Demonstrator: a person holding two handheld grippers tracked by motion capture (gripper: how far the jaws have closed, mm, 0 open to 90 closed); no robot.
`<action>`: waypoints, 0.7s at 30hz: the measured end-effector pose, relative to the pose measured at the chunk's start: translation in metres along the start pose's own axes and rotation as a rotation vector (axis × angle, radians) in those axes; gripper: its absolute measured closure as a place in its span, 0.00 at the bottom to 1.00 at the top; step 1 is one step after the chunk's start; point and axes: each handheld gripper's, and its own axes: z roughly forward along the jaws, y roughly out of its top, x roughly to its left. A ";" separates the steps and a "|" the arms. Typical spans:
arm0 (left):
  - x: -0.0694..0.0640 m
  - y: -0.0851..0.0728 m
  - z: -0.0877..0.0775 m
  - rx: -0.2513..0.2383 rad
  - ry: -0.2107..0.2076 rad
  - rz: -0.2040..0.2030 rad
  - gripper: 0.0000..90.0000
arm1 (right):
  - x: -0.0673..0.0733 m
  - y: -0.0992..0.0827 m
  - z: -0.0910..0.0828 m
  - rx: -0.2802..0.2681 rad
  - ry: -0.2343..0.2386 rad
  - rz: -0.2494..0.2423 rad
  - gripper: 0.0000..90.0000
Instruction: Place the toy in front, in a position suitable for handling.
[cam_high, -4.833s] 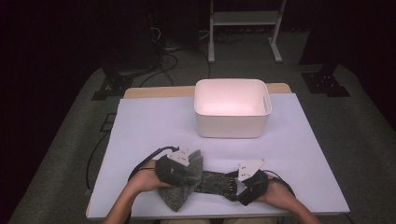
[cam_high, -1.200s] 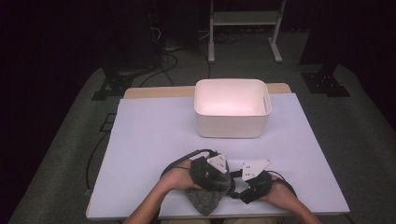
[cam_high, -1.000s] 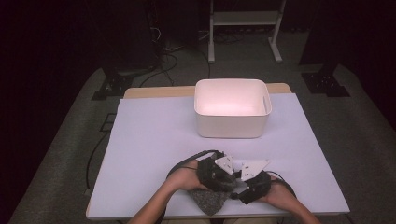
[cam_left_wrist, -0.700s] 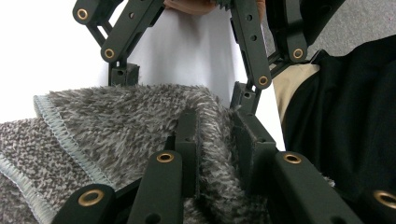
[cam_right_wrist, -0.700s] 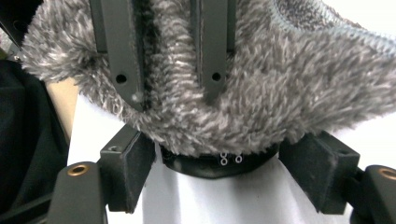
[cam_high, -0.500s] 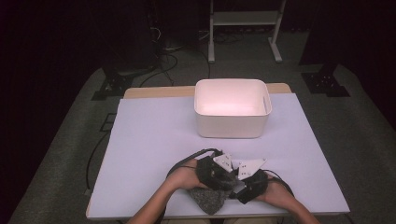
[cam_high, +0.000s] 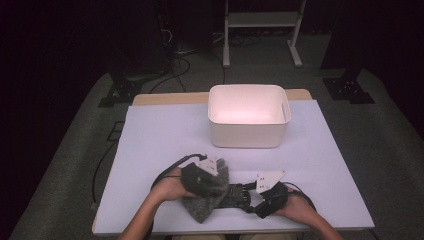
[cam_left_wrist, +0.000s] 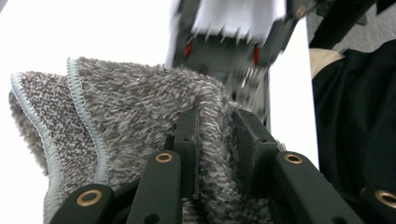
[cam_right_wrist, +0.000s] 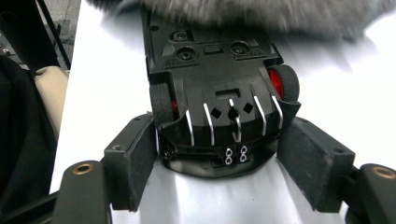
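My left gripper (cam_high: 216, 176) is clamped on a fold of the grey cloth (cam_left_wrist: 140, 107), which lies at the near edge of the table (cam_high: 150, 150) and partly covers the toy car (cam_high: 235, 195). To the right, my right gripper (cam_high: 257, 200) has its jaws wide around the end of the upside-down car (cam_right_wrist: 219, 88), and they have just been closing a little; I cannot tell if the pads touch it. Behind them, well apart, the white bin (cam_high: 248, 142) stands with nothing inside that I can see.
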 end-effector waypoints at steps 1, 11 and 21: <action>0.001 -0.007 -0.004 -0.009 0.010 -0.022 0.79 | -0.001 0.000 0.000 -0.001 0.002 -0.003 0.31; 0.000 -0.010 0.003 -0.016 -0.001 -0.027 0.78 | -0.004 0.000 0.001 0.009 0.001 0.031 0.28; -0.003 -0.008 0.007 -0.018 -0.007 0.004 0.78 | -0.017 0.011 -0.006 -0.001 0.080 0.087 0.24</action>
